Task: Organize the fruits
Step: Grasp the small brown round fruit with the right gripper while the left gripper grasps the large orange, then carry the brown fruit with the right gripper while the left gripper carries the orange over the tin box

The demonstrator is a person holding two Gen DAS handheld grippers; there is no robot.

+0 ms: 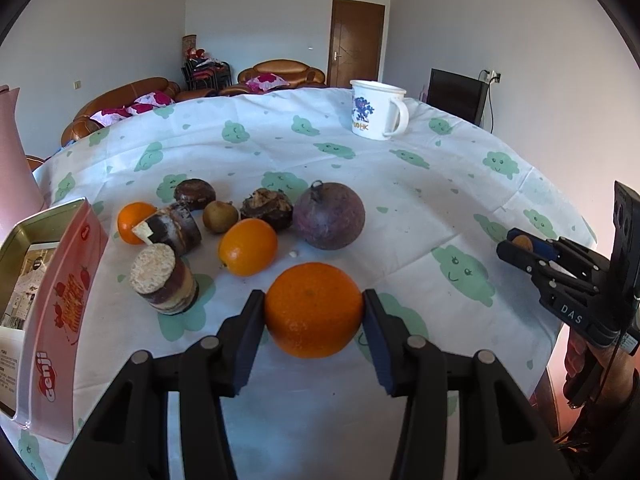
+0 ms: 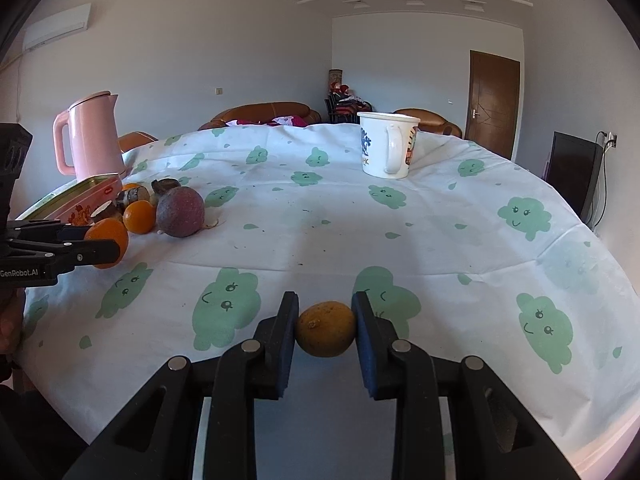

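Observation:
In the left wrist view my left gripper point(image 1: 314, 308) is shut on a large orange point(image 1: 314, 312); both pads press its sides just above the cloth. Behind it lie another orange point(image 1: 248, 246), a smaller one point(image 1: 132, 222), a purple round fruit point(image 1: 329, 216), a small brown fruit point(image 1: 220, 216), two dark brown fruits point(image 1: 266, 208) and two cut cane pieces point(image 1: 164, 280). My right gripper point(image 2: 325, 320) is shut on a small yellow-brown fruit point(image 2: 326, 330) over the table's near right side. The right gripper point(image 1: 516, 244) also shows at the right edge of the left wrist view.
A pink tin box point(image 1: 60, 300) stands open at the left beside the fruit. A white mug point(image 2: 386, 146) stands at the far side of the table, a pink kettle point(image 2: 90, 136) at the far left. The cloud-print cloth point(image 2: 400, 232) covers the round table.

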